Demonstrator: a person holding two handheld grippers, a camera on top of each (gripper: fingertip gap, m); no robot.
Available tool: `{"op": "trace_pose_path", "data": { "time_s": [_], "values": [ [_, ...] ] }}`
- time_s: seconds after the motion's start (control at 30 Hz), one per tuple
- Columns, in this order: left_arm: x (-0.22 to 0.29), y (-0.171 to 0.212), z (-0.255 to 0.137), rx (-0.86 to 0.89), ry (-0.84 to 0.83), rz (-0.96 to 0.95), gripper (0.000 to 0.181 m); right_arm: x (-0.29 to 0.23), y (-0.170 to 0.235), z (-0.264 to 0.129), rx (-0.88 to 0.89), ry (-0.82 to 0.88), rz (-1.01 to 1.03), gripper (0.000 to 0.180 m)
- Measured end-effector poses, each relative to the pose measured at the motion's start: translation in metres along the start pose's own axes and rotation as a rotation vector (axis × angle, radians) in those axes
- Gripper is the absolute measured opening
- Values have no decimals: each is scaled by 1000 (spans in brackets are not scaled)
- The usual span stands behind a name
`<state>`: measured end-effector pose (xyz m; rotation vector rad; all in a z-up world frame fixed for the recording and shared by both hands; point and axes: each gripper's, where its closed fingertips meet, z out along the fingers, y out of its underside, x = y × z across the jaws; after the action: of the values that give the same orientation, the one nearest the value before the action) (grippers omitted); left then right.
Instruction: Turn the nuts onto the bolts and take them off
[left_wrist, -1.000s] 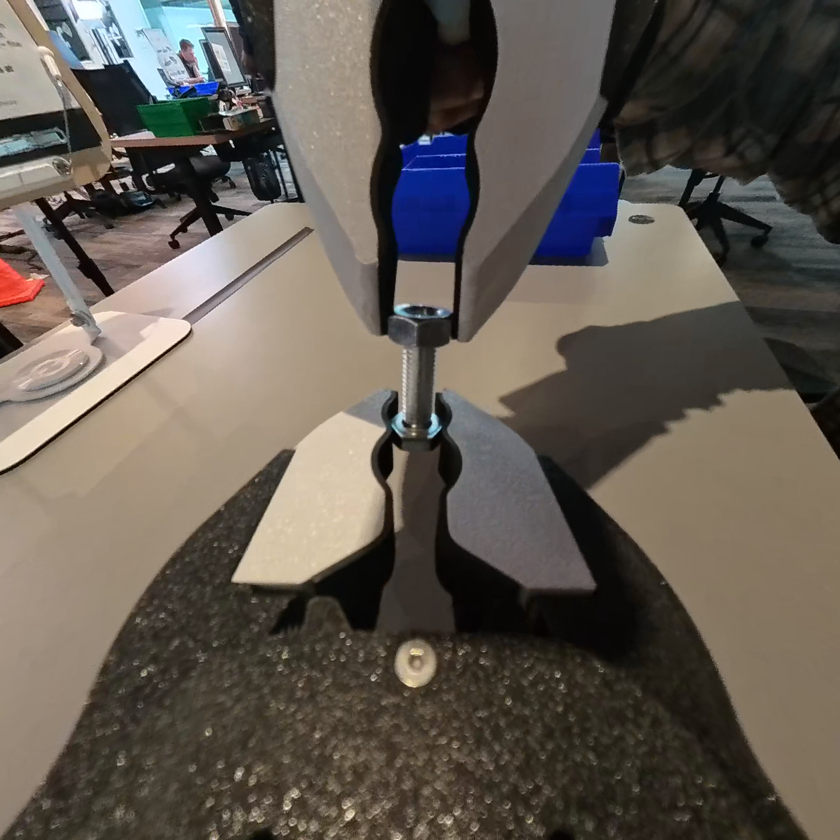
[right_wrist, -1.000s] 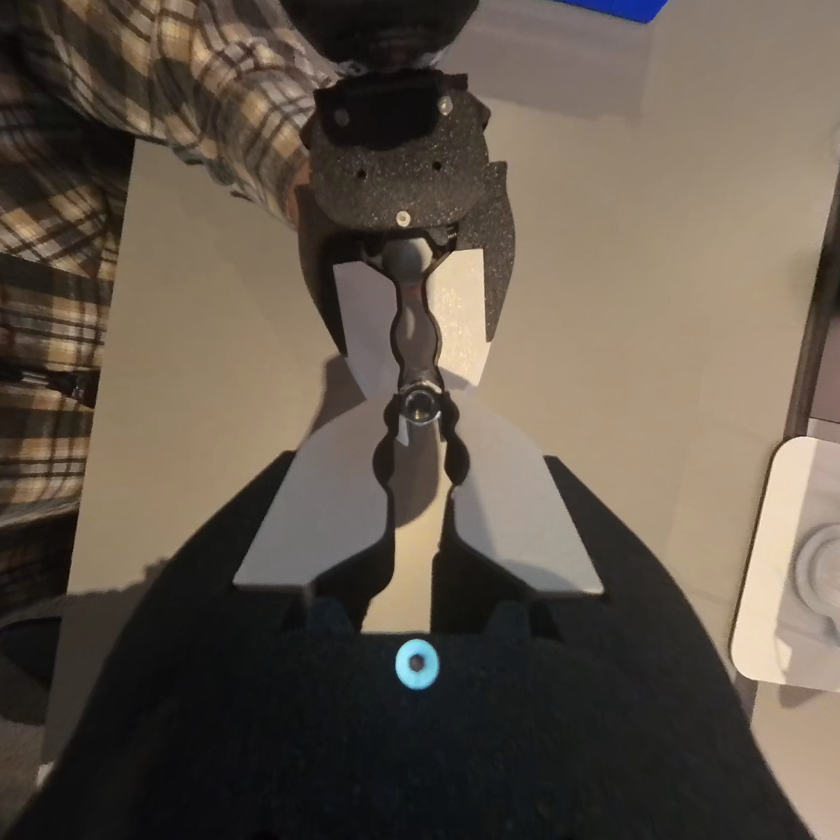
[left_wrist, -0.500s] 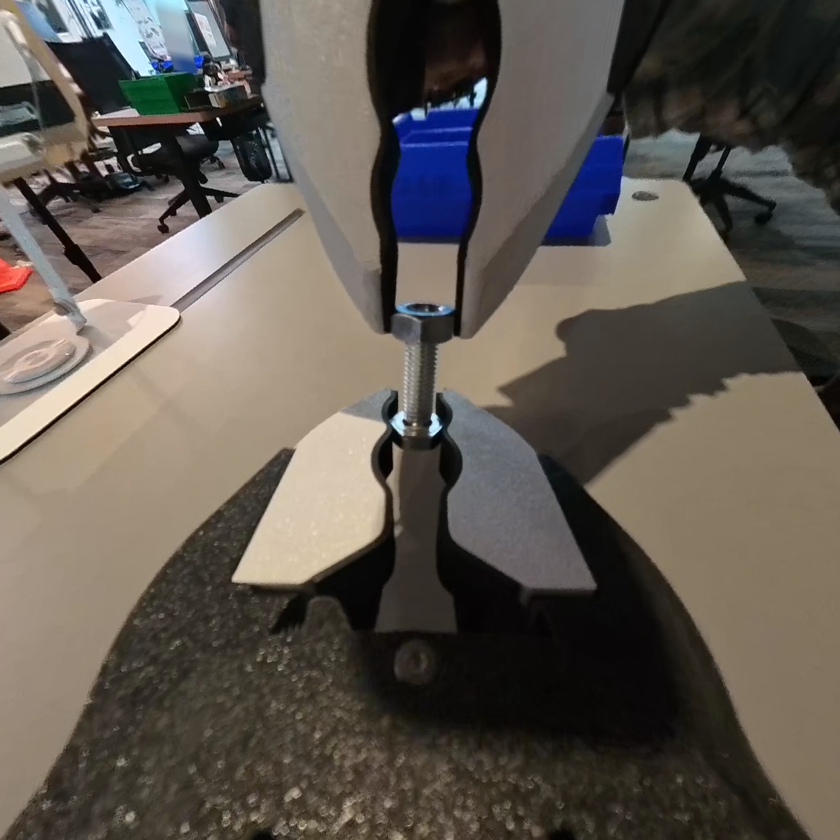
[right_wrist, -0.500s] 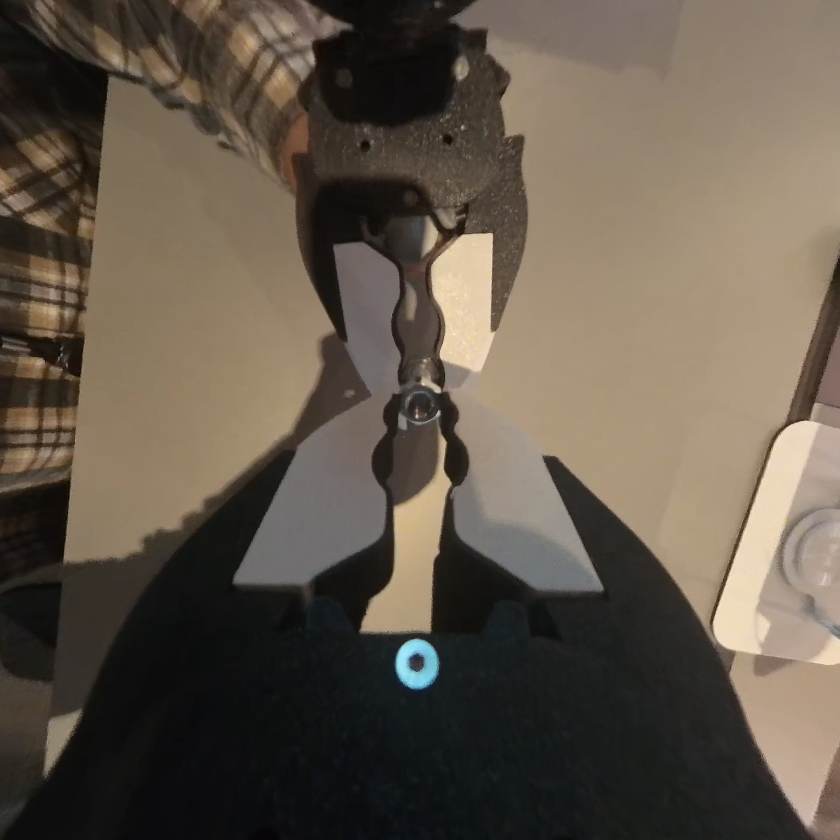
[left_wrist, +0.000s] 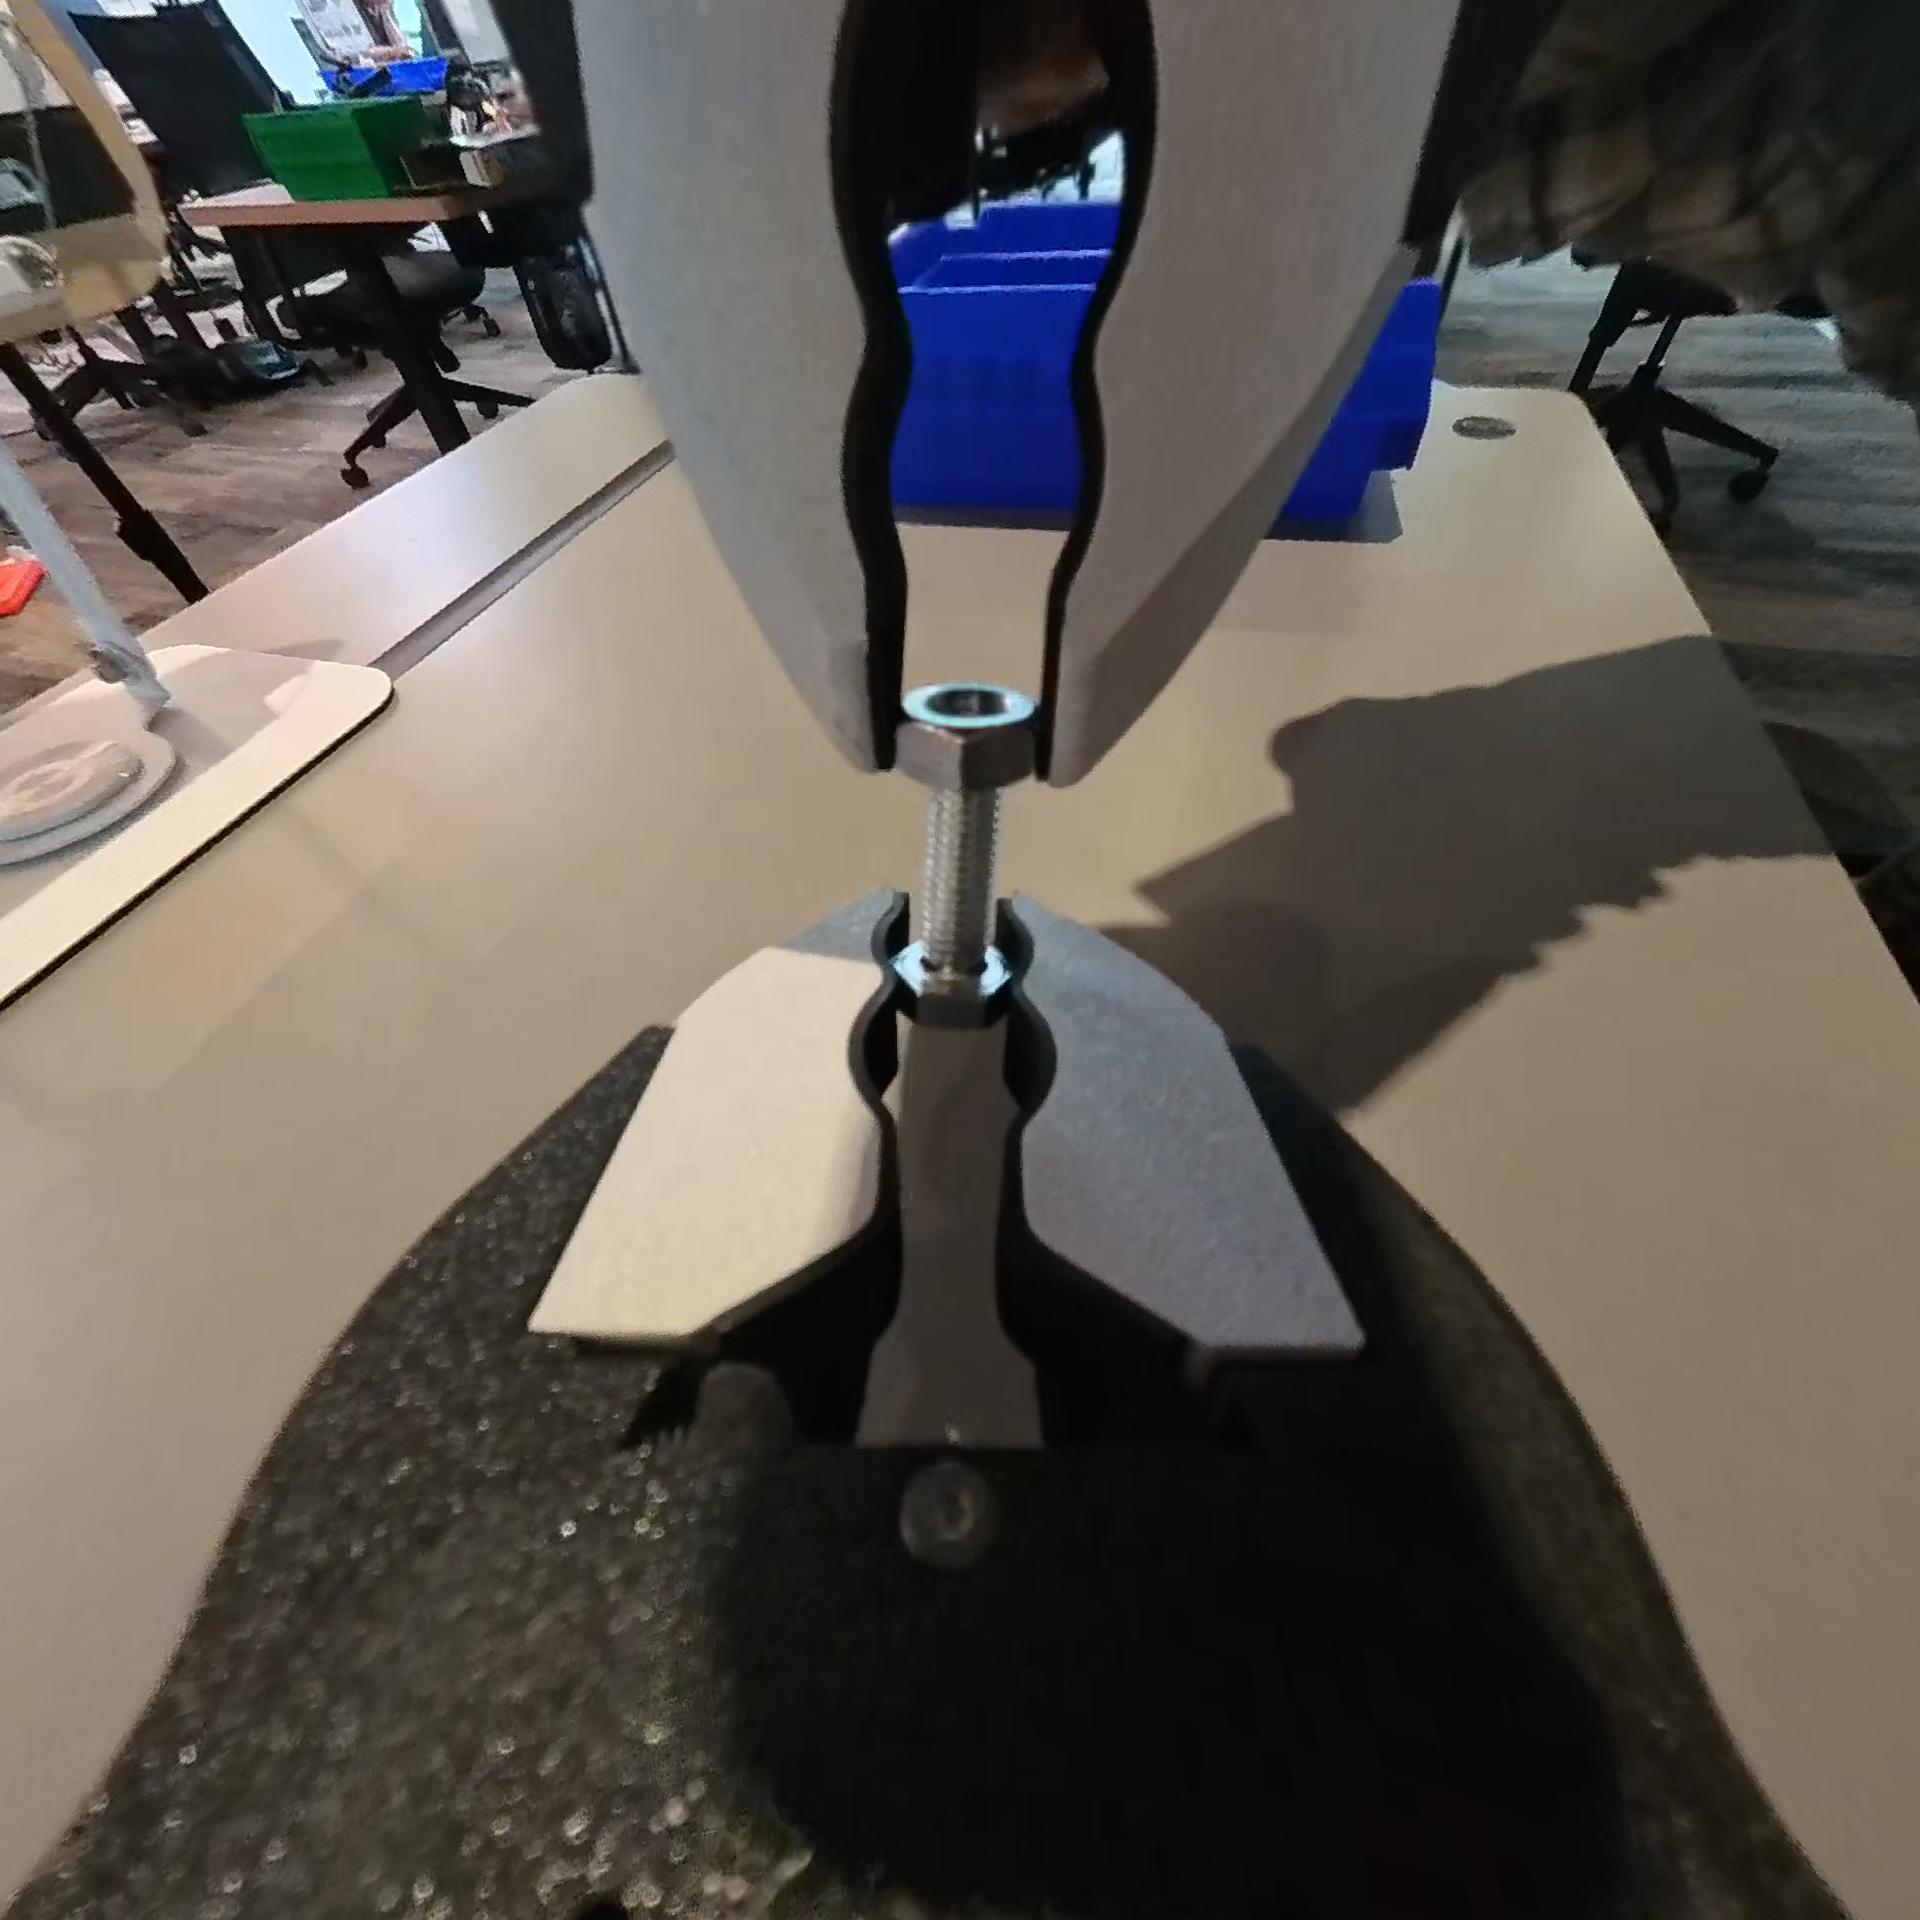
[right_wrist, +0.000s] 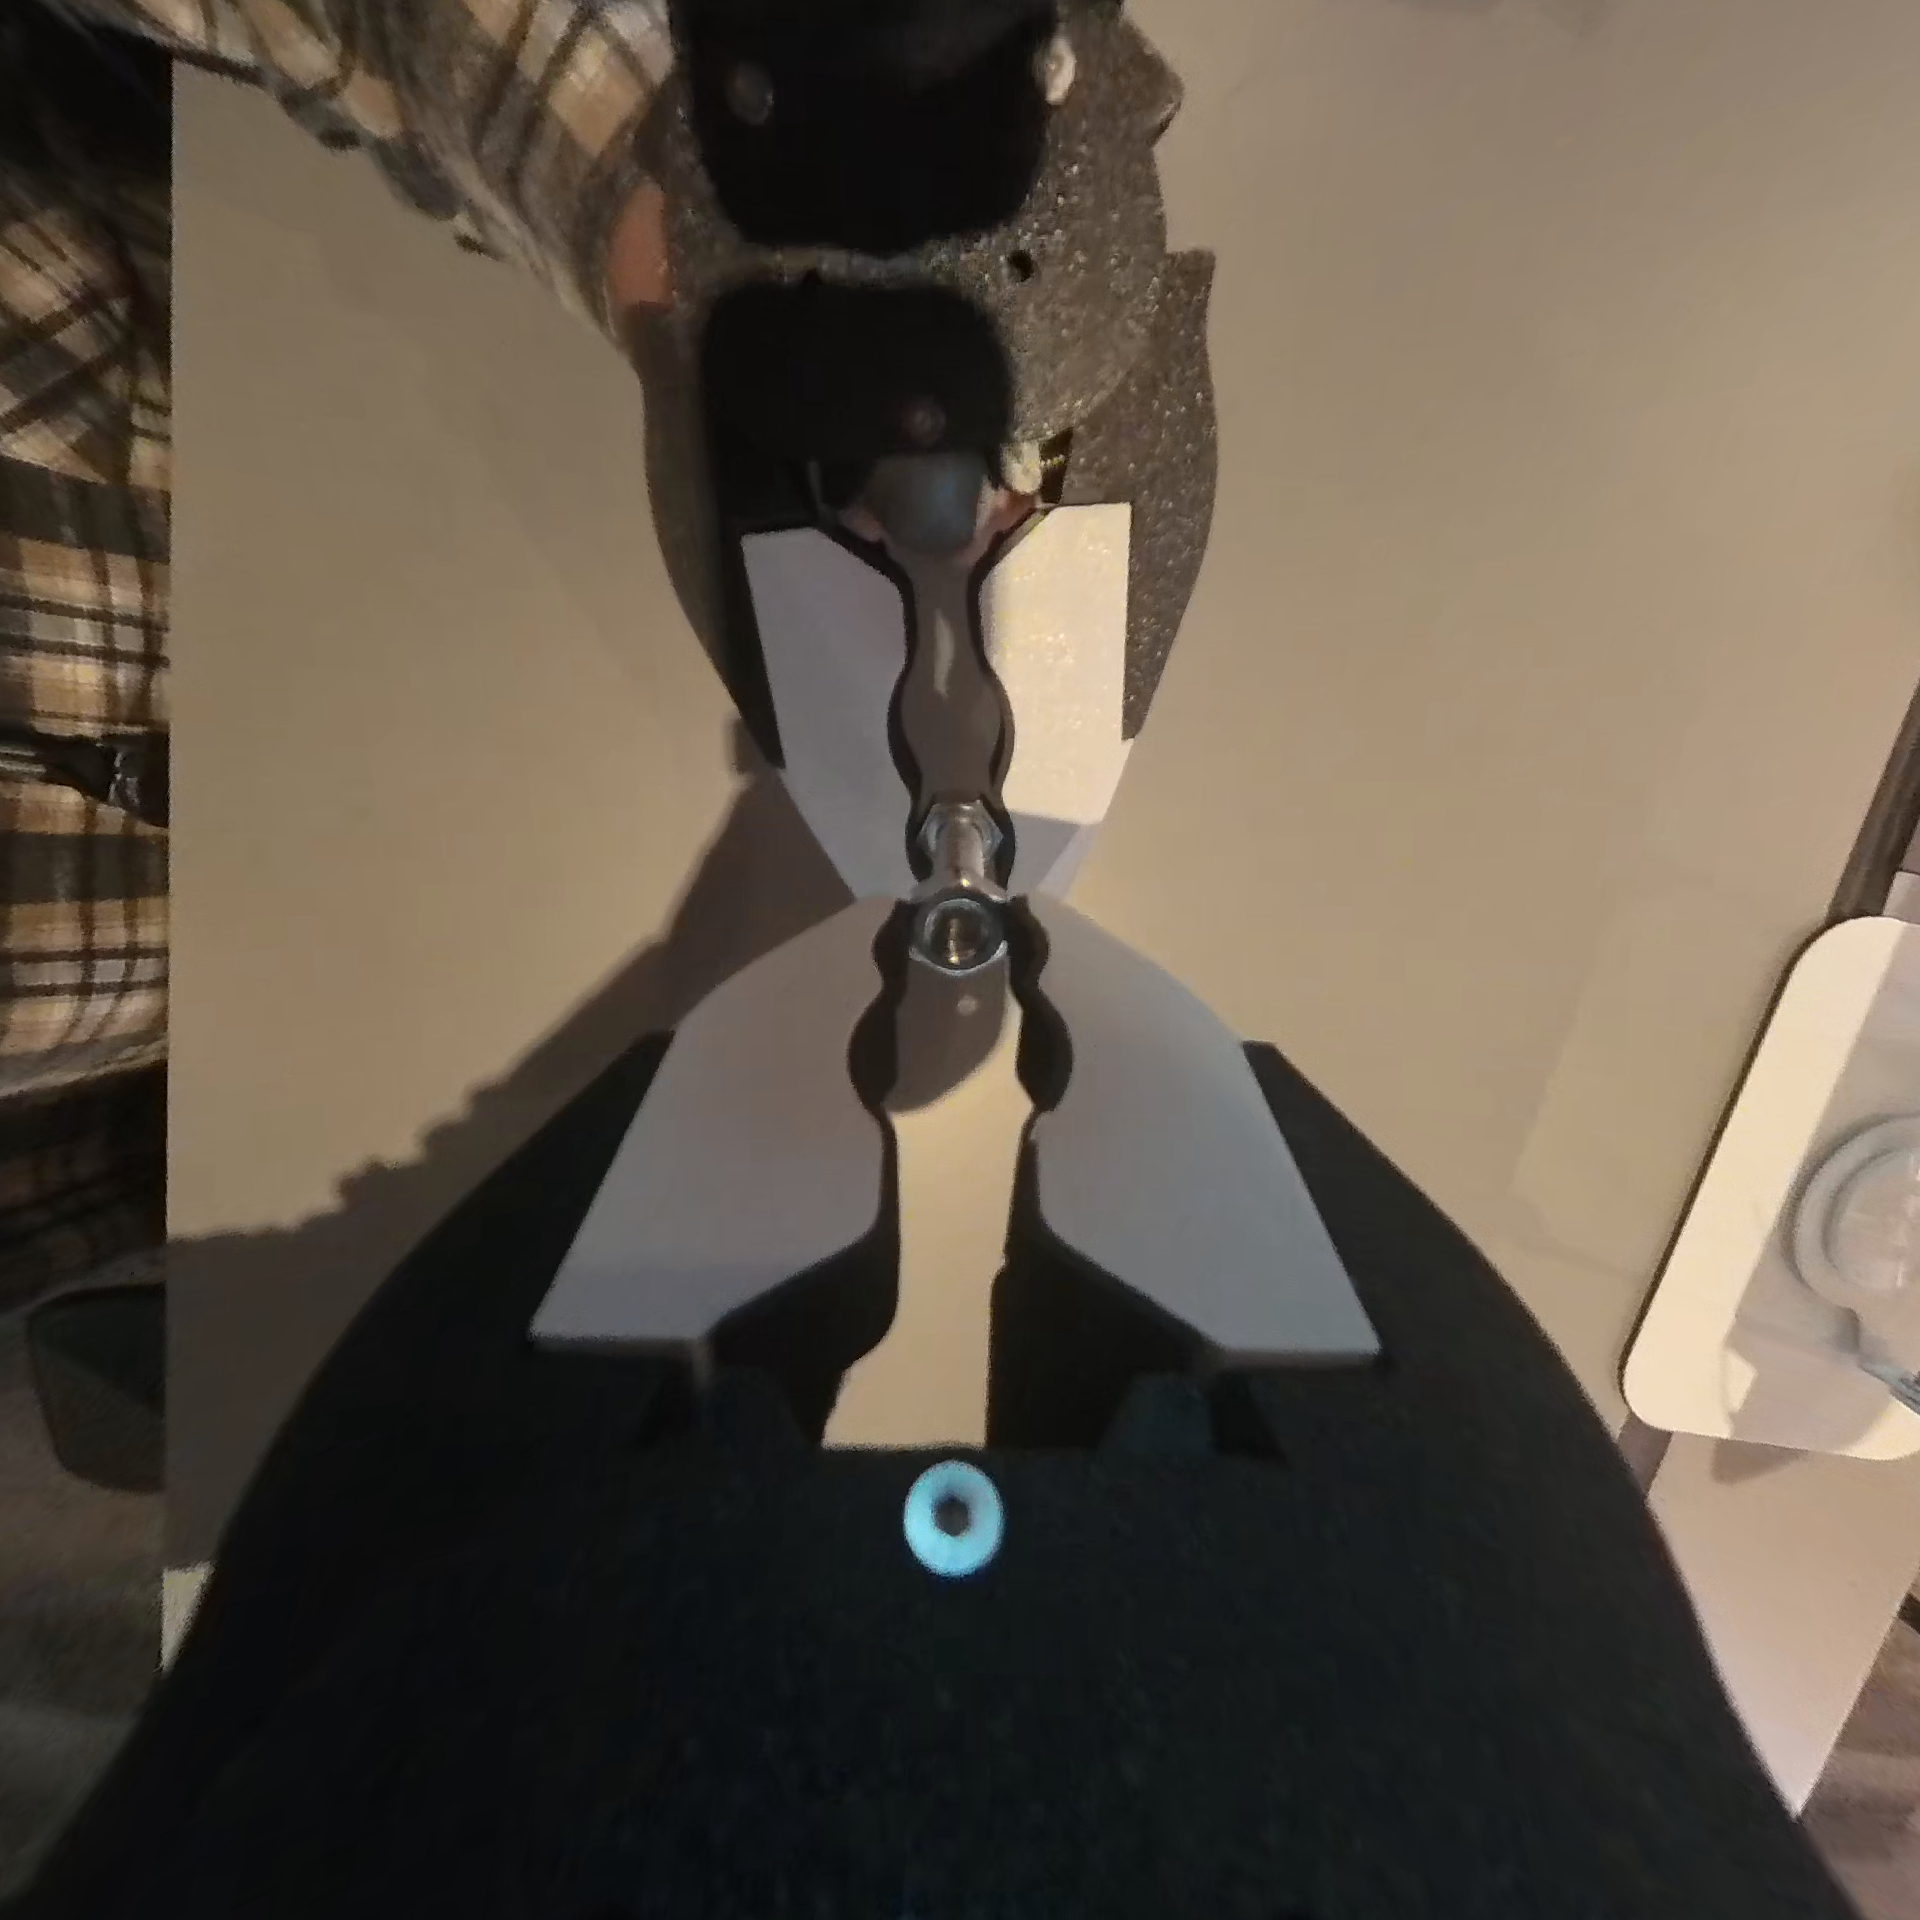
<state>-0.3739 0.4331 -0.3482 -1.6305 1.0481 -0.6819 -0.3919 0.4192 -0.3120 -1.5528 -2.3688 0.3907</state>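
Being held upright above the table, the bolt is being gripped at both ends. At its lower end, the hex piece, taken to be the bolt's head, is being clamped between the jaws of the left gripper. At its upper tip, the hex nut is being pinched between the jaws of the right gripper, which is reaching down from above the bolt.

Compared with the views of a second ago, the length of bare thread between nut and lower hex is being shown as almost unchanged. Both cameras' backgrounds, however, are being shown as shifted. In the right wrist view the bolt's shaft is now being seen slightly from the side rather than end-on. This is being read as a small twist and tilt of the grippers about the bolt, with little travel gained. The nut is therefore being judged to sit on only the outermost threads. Whether it is being wound on or off cannot be told.

The two grippers are being posed nose to nose along the bolt's axis. A plaid sleeve is being seen to the left of the bolt in the right wrist view. A blue bin is being seen well behind the bolt.
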Motion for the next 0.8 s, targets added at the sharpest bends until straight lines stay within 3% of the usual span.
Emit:
{"op": "trace_pose_path", "data": {
  "time_s": [0.03,0.27,0.5,0.57,0.8],
  "values": [
    [0,-1,0,10,6,-8,15,0,0,0,4,0,1,17],
    [-1,-4,-2,33,10,-25,15,1,-4,-1,22,13,-17,21],
    [-3,-7,-5,61,9,-44,15,9,-11,-10,158,71,-4,43],
    [-5,-10,-7,74,7,-50,15,12,-13,-17,279,101,36,52],
    [-8,-19,-14,146,0,-71,15,14,-23,-60,1036,215,248,69]
  ]
}}
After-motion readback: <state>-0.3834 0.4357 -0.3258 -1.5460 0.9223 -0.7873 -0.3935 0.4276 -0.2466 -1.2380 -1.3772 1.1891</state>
